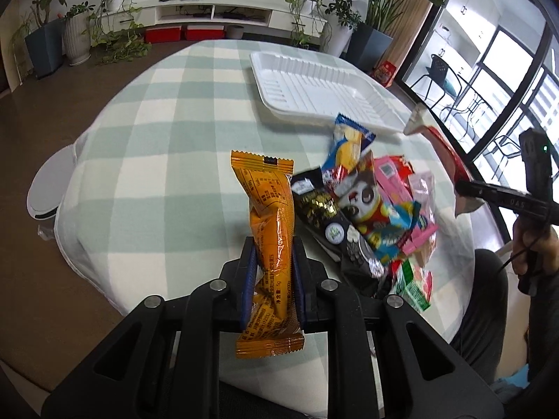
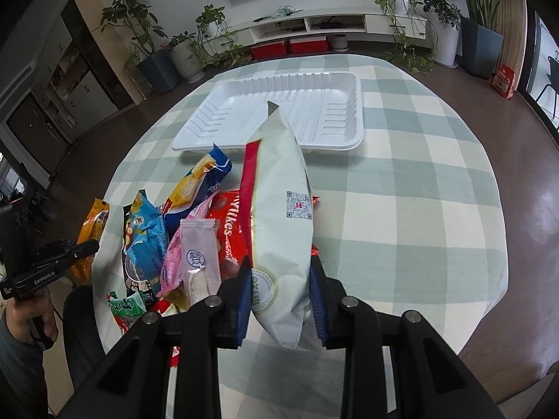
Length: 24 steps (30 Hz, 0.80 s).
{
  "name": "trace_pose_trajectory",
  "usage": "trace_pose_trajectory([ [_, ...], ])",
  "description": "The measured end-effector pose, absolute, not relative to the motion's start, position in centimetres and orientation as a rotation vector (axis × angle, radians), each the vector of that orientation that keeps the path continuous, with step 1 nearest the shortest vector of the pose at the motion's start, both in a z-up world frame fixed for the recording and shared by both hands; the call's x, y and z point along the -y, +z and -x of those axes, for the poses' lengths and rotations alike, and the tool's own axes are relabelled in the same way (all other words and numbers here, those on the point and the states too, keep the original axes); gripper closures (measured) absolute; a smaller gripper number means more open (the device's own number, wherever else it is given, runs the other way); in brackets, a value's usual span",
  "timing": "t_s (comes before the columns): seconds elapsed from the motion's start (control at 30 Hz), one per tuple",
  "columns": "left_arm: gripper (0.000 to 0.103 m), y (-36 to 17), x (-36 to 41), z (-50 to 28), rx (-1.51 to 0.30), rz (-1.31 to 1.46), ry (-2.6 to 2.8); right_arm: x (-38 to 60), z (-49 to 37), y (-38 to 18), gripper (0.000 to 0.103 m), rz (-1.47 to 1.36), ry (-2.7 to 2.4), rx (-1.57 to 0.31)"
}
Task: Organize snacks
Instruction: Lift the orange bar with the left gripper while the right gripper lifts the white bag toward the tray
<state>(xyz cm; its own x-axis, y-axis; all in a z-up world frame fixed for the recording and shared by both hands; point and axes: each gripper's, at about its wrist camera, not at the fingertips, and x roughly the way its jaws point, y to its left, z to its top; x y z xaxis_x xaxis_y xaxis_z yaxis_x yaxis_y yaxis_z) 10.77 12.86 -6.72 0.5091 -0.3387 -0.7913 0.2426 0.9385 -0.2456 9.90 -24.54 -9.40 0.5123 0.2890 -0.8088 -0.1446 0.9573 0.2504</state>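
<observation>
My left gripper is shut on an orange snack packet and holds it upright above the table, left of the snack pile. My right gripper is shut on a white and red snack bag, lifted over the pile's right side. The white plastic tray lies empty beyond the pile, and shows in the left wrist view. In the left wrist view the right gripper holds the bag at the far right.
The table has a green and white checked cloth. The pile holds several packets: blue, pink, red, black, green. A white stool stands at the table's left edge. Potted plants and a low TV cabinet line the far wall.
</observation>
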Motion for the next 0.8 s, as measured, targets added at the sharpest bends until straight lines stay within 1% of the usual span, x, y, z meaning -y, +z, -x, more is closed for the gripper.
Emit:
trace_pose_trajectory([
  [0.2, 0.086, -4.6, -14.1, -13.2, -0.939, 0.108, -0.341, 26.7, -10.5, -9.0, 0.071, -0.202, 0.23, -0.983],
  [0.37, 0.086, -1.9, -13.8, -17.1, -0.9, 0.076, -0.355, 29.3, -12.3, -7.8, 0.071, -0.239, 0.181, -0.949],
  [0.67, 0.086, 2.3, -8.4, -29.0, -0.865, 0.024, -0.436, 31.2, -19.9, -4.6, 0.071, -0.269, 0.148, -0.878],
  [0.8, 0.086, 2.2, -4.5, -33.5, -0.875, -0.027, -0.458, 29.5, -23.9, -4.6, 0.071, -0.255, 0.178, -0.888],
])
